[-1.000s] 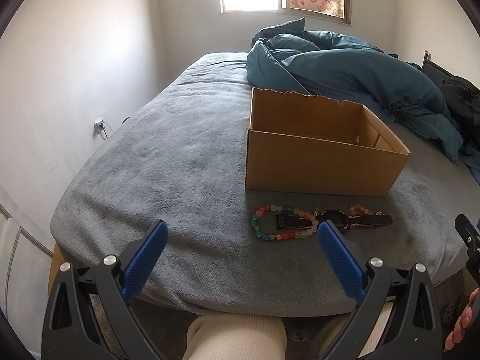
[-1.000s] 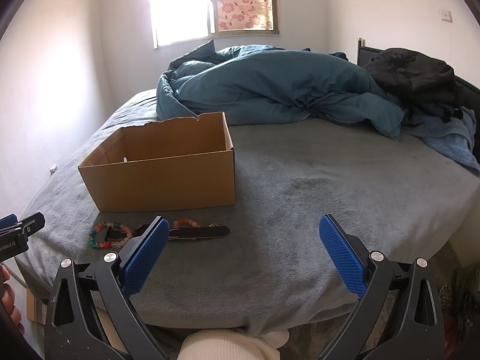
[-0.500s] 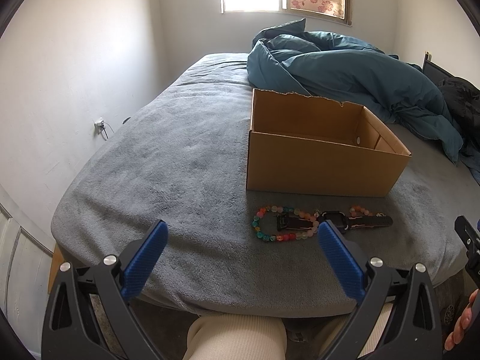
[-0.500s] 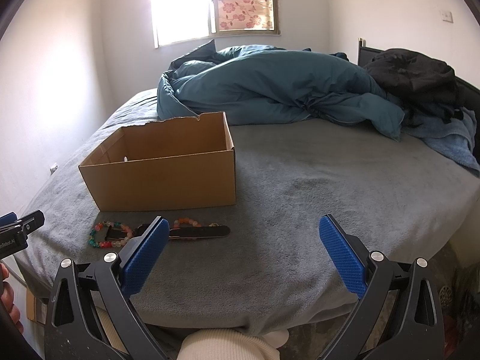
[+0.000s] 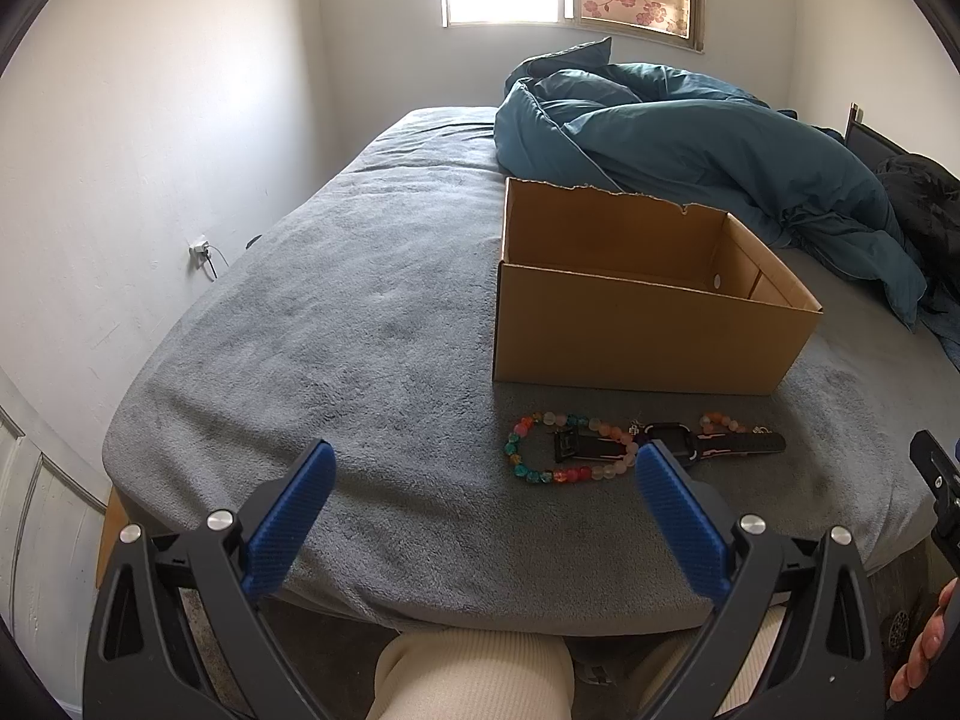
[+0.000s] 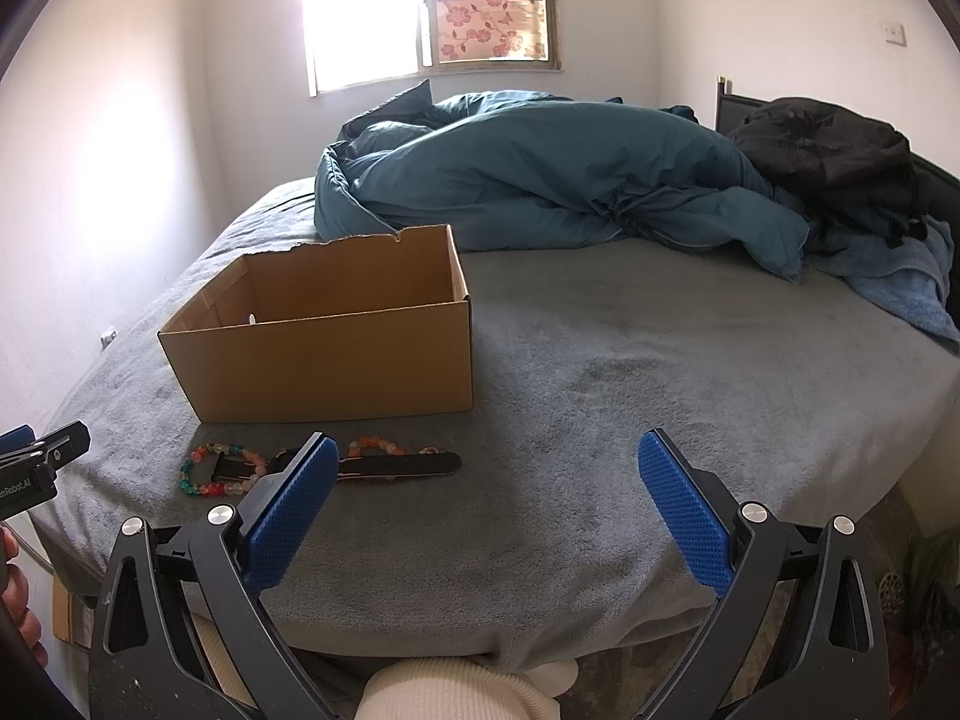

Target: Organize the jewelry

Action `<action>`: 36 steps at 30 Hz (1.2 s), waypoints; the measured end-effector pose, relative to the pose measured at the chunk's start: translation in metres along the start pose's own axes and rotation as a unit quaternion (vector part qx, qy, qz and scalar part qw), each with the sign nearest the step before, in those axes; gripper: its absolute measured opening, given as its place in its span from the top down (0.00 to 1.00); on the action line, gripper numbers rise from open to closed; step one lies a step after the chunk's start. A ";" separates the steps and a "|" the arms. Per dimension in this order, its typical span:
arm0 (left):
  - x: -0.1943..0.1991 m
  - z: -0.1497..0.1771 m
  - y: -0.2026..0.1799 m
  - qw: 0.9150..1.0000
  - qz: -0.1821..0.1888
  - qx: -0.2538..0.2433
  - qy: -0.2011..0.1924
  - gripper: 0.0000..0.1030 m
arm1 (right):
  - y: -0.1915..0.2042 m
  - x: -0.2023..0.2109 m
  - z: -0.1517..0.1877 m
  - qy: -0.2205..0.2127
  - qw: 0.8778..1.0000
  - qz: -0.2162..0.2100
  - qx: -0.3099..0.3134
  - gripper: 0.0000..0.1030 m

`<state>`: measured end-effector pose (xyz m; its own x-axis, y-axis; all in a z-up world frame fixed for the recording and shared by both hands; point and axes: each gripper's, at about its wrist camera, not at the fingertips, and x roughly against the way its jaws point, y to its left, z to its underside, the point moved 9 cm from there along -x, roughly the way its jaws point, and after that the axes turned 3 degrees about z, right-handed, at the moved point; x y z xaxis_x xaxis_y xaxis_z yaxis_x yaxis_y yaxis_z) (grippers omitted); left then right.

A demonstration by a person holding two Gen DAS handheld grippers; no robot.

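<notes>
Both tongs, left (image 5: 480, 480) and right (image 6: 480, 471), wide open and empty at frame bottom, ready for beads (image 5: 570, 450) lying before box (image 5: 636, 336).

Box (image 5: 636, 336) floor hidden behind near wall in both views. Watch (image 5: 708, 447) face partly covered by left claw's blue finger (image 5: 678, 510). Small charm (image 6: 427, 450) by strap end, perhaps metal, too small to identify. Hand (image 5: 927, 648) cut by frame edge.

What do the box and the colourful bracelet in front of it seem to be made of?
Box: plain brown cardboard, matte, with a torn, ragged back edge. Beaded bracelet: round beads, probably glass or plastic; some look clear and shiny, others frosted. The exact material stays uncertain.
</notes>
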<state>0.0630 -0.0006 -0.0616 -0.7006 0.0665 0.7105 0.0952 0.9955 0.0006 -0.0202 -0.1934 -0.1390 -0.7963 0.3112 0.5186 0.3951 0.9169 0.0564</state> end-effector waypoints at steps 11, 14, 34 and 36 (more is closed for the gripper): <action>0.000 0.000 0.000 1.000 0.000 0.000 0.000 0.04 | -0.001 0.000 0.001 0.000 1.000 0.000 0.000 0.06; 0.000 0.000 0.000 1.000 0.000 0.000 0.000 0.04 | 0.000 0.000 0.001 0.000 1.000 -0.001 0.000 0.06; 0.001 0.000 0.002 1.000 0.000 0.000 0.000 0.04 | 0.003 0.000 0.001 0.000 1.000 0.000 0.000 0.06; 0.001 0.000 0.002 1.000 0.000 0.000 0.001 0.04 | 0.002 0.001 0.001 0.000 1.000 -0.001 0.000 0.06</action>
<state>0.0627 0.0013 -0.0613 -0.6997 0.0665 0.7113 0.0949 0.9955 0.0003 -0.0207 -0.1915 -0.1395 -0.7964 0.3100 0.5192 0.3945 0.9171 0.0576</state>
